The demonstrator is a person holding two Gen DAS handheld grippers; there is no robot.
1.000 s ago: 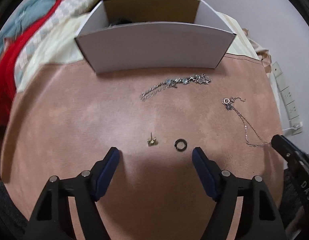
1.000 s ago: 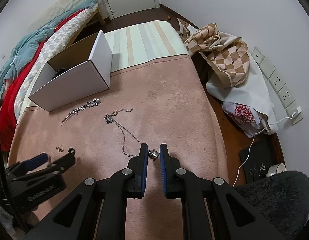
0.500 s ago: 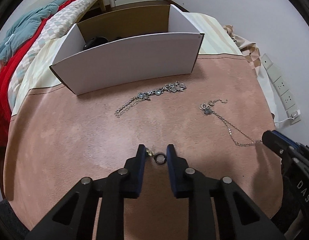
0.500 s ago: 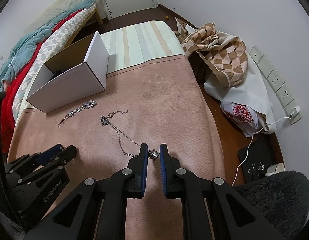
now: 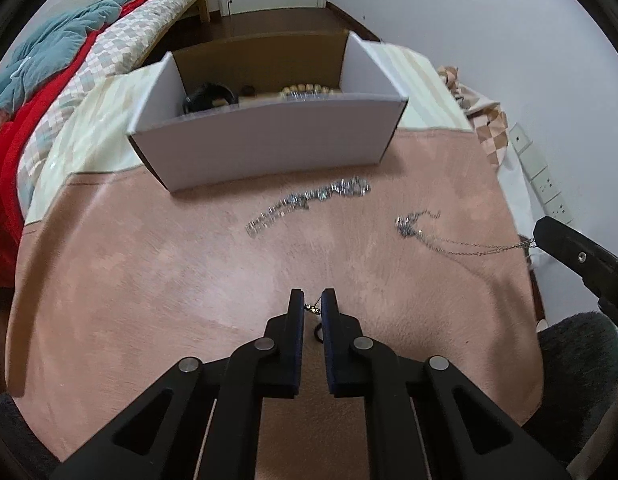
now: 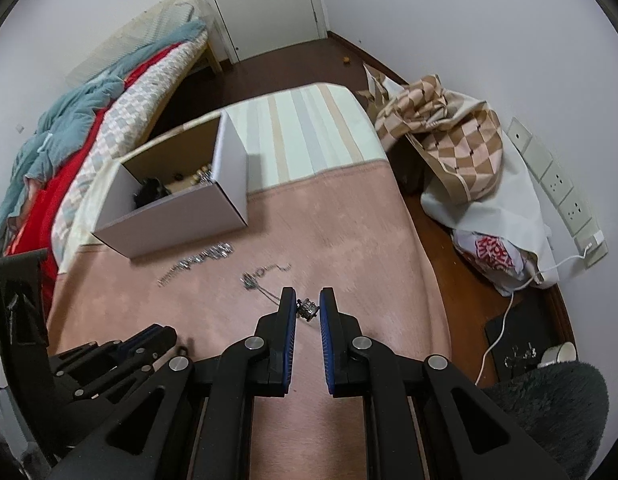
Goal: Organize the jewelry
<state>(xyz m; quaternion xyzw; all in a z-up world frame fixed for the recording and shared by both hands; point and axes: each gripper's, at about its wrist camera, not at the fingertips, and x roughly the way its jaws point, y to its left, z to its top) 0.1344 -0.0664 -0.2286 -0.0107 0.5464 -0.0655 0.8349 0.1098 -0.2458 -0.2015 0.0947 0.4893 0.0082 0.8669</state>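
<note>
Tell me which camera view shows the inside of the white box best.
The left wrist view. It faces the white box head-on, looking over its front wall to a dark item and a row of beads inside. The right wrist view catches the box from the corner, smaller, with only part of its contents showing.

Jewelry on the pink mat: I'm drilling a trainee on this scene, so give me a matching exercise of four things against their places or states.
Things:
1. earring
2. pendant
3. bracelet
4. beads

Places or states:
A. inside the box
B. lying on the mat in front of the box
C. between the left hand-held gripper's fingers
D. between the right hand-held gripper's fingers

Pairs: 1-C, 2-D, 3-B, 4-A
</note>
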